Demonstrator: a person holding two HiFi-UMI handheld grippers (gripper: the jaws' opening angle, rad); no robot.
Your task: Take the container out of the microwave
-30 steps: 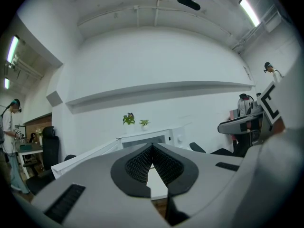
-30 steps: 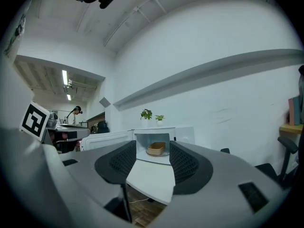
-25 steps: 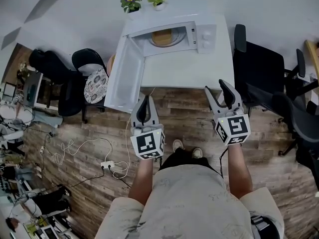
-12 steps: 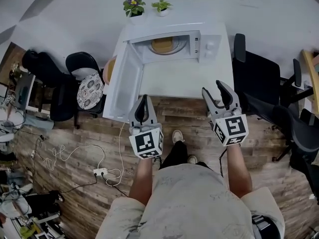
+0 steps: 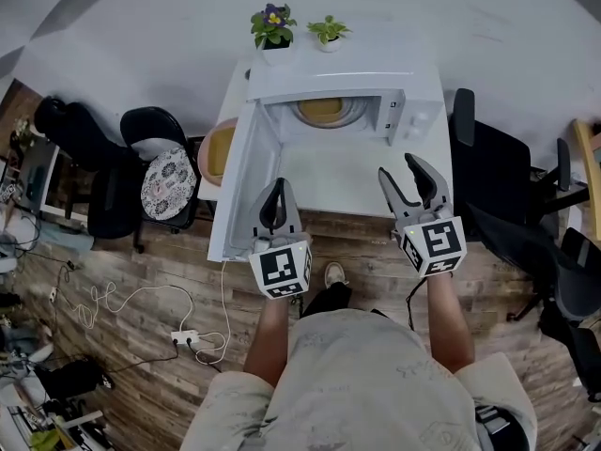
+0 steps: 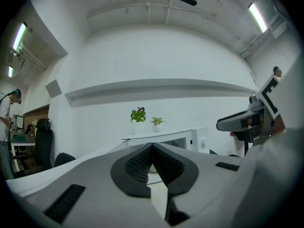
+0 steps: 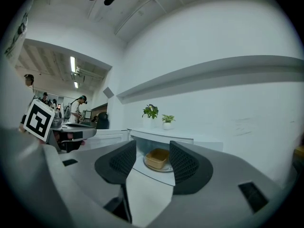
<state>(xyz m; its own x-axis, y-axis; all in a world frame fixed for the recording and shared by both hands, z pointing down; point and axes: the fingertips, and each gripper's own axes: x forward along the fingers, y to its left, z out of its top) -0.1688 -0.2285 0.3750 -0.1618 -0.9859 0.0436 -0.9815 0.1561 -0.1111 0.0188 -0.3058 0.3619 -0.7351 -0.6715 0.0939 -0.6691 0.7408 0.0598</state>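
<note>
The white table (image 5: 349, 175) carries a white microwave (image 5: 413, 75) against the wall, its door (image 5: 242, 195) swung wide open to the left. The left claw (image 5: 278, 190) hovers at the table's front edge beside the door, its jaws clenched together on nothing. The right claw (image 5: 399, 167) hovers over the front edge with jaws released, black-and-white square markers on its cube. The tan container (image 7: 157, 157) sits inside the microwave on a glass turntable (image 7: 164, 169), well apart from both claws. Two potted plants (image 5: 273, 24) stand on top.
</note>
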